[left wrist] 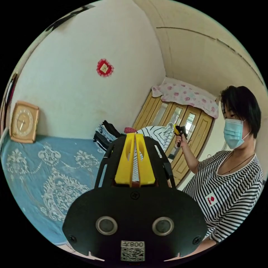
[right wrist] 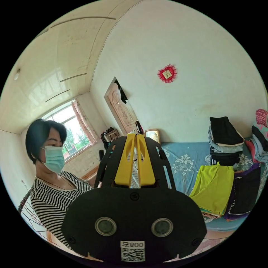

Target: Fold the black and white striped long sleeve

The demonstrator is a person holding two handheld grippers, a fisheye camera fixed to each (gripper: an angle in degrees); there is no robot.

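Blue bedspread [left wrist: 42, 173] behind striped shirt [left wrist: 157, 134]

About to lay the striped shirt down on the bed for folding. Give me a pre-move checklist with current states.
1. Left gripper clamped on the striped shirt: ok, fabric sits between its closed jaws.
2. Right gripper clamped on the shirt: ok, striped cloth shows between its jaws.
3. Shirt lifted off the bed: ok.
4. Shirt hanging flat, sleeves untangled: cannot tell.
5. Free space on the blue bedspread: ok in the left gripper view.
6. Clear of the stacked clothes and the yellow-green garment: cannot tell.
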